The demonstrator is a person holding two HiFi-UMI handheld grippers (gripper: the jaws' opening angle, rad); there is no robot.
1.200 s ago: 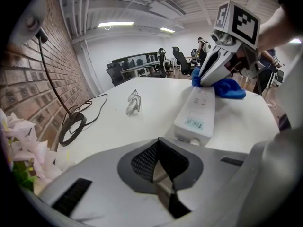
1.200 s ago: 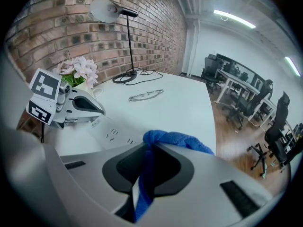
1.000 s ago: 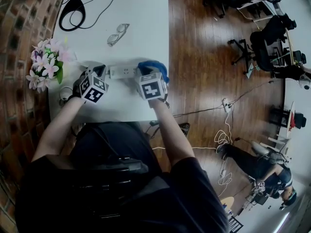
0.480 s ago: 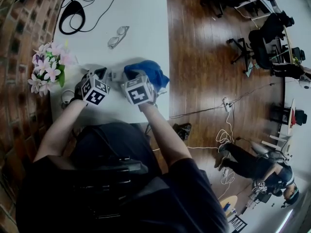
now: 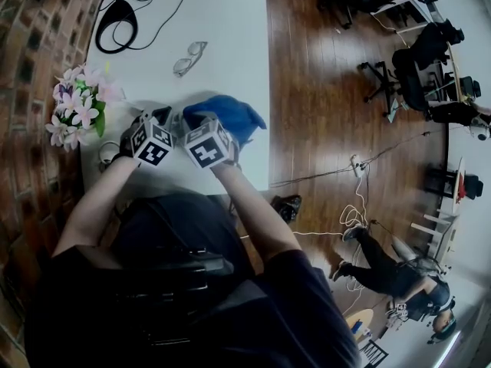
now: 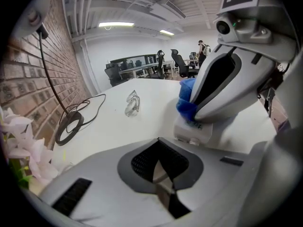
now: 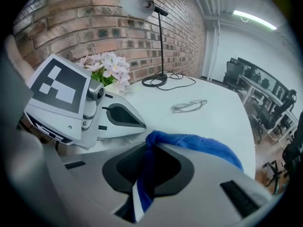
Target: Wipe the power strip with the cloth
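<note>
Nearest me, my left gripper sat with its grey jaws pressed together and nothing that I could see between the dark ribbed pads. My right gripper, just beside it on the right, was clamped on the cloth. A fold of that blue, nubby terry ran down between its pads, and the rest bunched in a soft heap past the tips.

The power strip lay on the white table directly under the right gripper and the cloth. Only one blunt end showed: a white, hard plastic block with rounded corners. That end faced my left gripper. Its long axis seemed to run sideways along the near edge of the table, from left to right, though the covered part I could not trace. The blue cloth touched its top face.

Farther out on the smooth tabletop lay a pair of clear-framed glasses, well apart from the strip. To the left stood pale pink flowers near the table's edge. Beyond them was a lamp with a round black base, a thin stem and a loose black cable, against a rough brick wall.
</note>
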